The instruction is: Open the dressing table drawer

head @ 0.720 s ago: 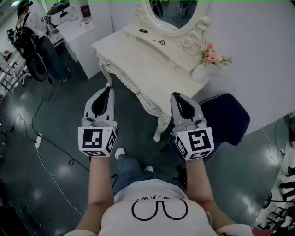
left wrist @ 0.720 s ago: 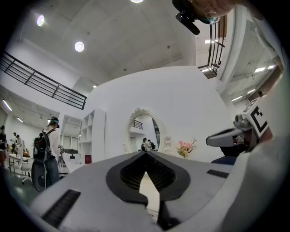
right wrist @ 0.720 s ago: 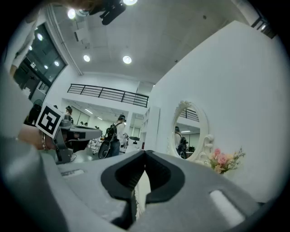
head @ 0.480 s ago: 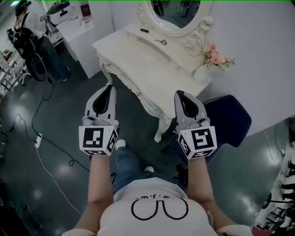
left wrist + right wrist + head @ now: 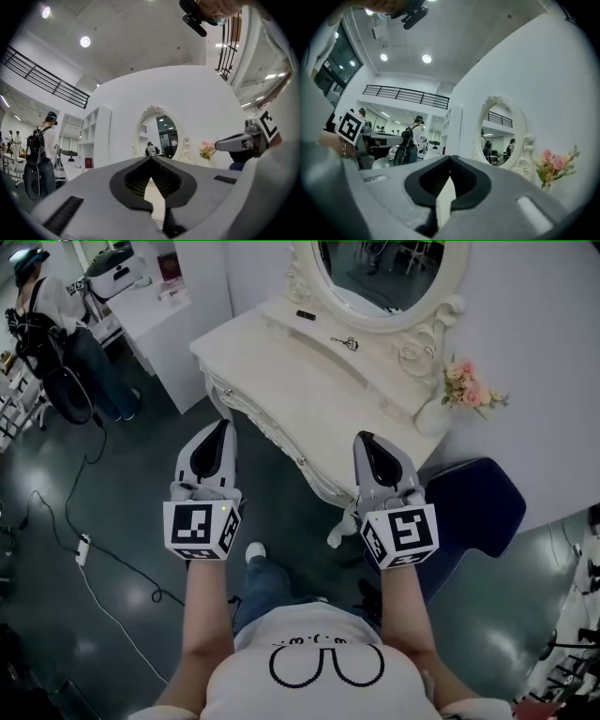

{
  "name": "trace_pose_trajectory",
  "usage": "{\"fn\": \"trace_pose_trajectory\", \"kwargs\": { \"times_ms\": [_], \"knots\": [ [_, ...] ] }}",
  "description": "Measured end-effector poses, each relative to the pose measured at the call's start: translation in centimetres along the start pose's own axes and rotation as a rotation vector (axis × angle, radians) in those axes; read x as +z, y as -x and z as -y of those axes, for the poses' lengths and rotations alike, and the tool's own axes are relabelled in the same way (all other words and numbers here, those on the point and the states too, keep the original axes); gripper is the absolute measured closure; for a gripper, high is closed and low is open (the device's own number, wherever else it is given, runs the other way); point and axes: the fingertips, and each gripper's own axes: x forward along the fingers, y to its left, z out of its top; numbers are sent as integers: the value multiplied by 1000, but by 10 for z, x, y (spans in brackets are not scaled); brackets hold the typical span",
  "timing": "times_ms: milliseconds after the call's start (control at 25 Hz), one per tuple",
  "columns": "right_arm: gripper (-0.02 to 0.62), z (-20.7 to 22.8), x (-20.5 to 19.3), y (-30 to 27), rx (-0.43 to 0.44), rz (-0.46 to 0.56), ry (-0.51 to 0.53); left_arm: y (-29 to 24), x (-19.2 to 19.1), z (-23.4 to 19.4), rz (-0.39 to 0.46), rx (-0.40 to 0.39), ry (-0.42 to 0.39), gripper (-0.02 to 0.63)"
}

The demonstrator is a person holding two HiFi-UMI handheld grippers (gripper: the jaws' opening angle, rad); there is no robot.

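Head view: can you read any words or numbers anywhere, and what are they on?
No text reads clearly.
White shirt: tiny print above drawn glasses, too blurred to read.
Left gripper and right gripper: only black square marker patterns, no words.

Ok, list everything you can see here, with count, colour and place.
table: one, cream, top centre
mirror: one, oval, cream frame, on the table
flowers: one bunch, pink, in white vase at the table's right end
small items: two, dark, on the table top
chair: one, dark blue, by the table's right end
cabinet: one, white, left of the table
bystander: one, white top, dark backpack, top left
power strip: one, white, on the floor, left
left tool: one, grey, shut, empty, in front of the table
right tool: one, grey, shut, empty, in front of the table
arms: two, bare, bottom centre
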Motion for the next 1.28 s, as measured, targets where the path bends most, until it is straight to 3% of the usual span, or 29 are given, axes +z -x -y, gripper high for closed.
{"fn": "trace_pose_trajectory", "kwargs": {
  "times_ms": [560, 920, 1280],
  "knots": [
    [594, -41, -8, -204, -119, -28, 0, -123, -37, -169, -19, -125, 0, 607],
    [595, -57, -33, -279, -171, -75, -3, -152, -77, -230, -63, -153, 45, 607],
    [597, -43, -54, -352, -174, -71, -24, -215, -108, -263, -93, -179, 55, 607]
  ]
}}
